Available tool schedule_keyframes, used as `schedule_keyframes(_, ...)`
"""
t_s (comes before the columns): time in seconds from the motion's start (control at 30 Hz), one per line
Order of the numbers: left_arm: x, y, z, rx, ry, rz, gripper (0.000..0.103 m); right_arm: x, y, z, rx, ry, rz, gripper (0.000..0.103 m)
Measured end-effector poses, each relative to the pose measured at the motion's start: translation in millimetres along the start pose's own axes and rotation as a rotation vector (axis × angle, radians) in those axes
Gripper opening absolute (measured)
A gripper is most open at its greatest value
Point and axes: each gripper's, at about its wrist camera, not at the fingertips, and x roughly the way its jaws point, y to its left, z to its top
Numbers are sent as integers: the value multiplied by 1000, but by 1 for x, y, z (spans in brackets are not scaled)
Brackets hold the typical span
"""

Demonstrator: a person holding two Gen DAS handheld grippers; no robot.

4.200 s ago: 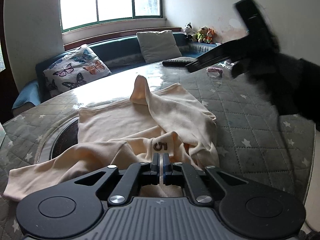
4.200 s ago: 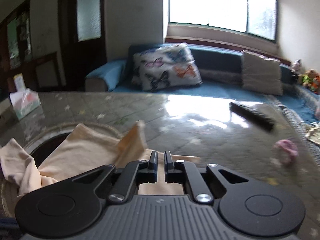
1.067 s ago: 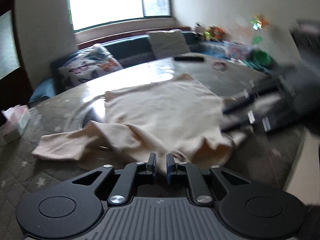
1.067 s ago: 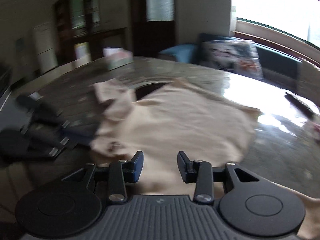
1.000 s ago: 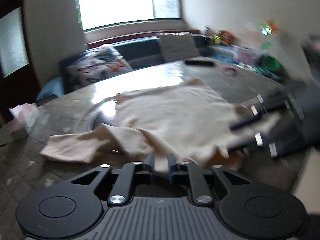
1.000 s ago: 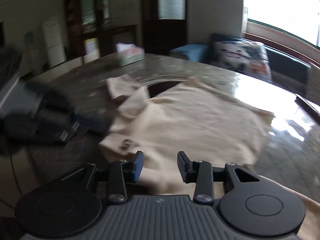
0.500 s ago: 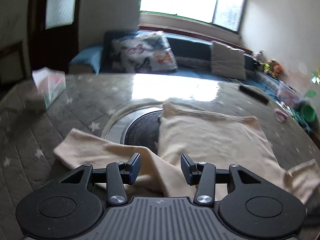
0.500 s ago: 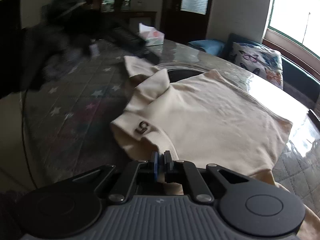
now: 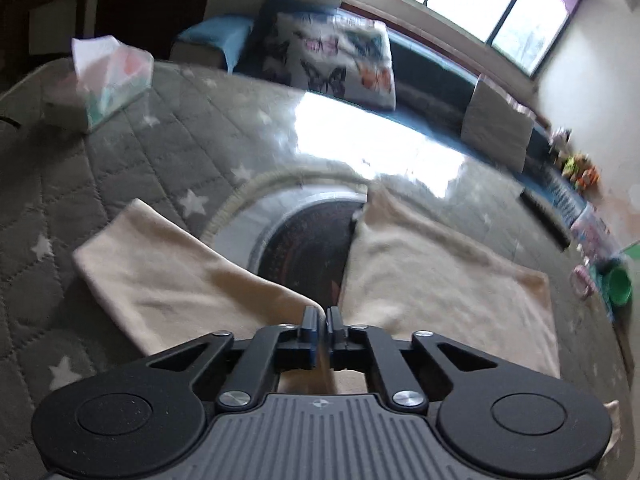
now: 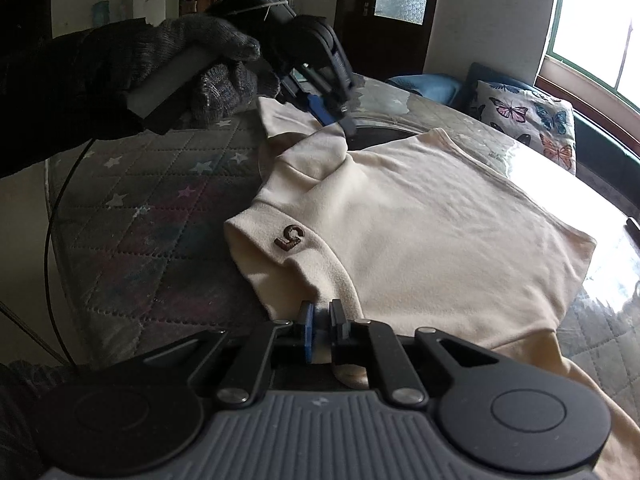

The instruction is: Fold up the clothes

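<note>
- Both claws are pinched onto the cream long-sleeved knit top with a brown "5" stitched on its collar (image 10: 420, 232); the garment lies spread on the table, body stretching away ahead of both claws.
- The right gripper (image 10: 322, 334) has its jaws nearly shut with a thin fold of cream fabric between them, just below the collar; the shoulder seam sits right at its tips.
- The left gripper (image 9: 321, 322) is clamped narrow on cloth where the sleeve (image 9: 172, 276) meets the body; the sleeve runs off to its left, the torso to its right.
- From the right wrist view, the gloved left hand (image 10: 168, 68) carries that claw at the garment's far shoulder, well beyond the "5".
- My read: this is the grab before a fold; lift both pinches together and level so the shoulder line stays taut; carry them forward over the body; a lopsided pull would likely drag the loose sleeve and wrinkle the panel.
- The grips look thin; a slow lift should keep the knit from slipping out.
- Underneath, a grey quilted star-patterned table cover (image 9: 80, 184); a dark round inset (image 9: 308, 244) sits just ahead of the left claw.
- Beyond: a tissue box (image 9: 108, 80) far left; a butterfly-print cushion (image 9: 332, 60) on a blue bench; bright windows behind.
</note>
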Motion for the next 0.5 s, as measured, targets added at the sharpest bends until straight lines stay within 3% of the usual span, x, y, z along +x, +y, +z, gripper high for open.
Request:
schedule_keyframes(0.13,-39,15,-4,7,-115,-49,3,1,-1,0,0,-2,0,7)
schedule_keyframes(0.27,-73,36,-16,-16,-183,-51,3,2,0,-1,-5,-3,-4,8)
schedule_keyframes(0.33,-81,46,-25,-15,-176,-38,3,2,0,-1,-5,-2,-5,8)
schedule_keyframes(0.5,-74,60,-33,-1,-89,78,3,3,-1,1,-6,-2,-2,9)
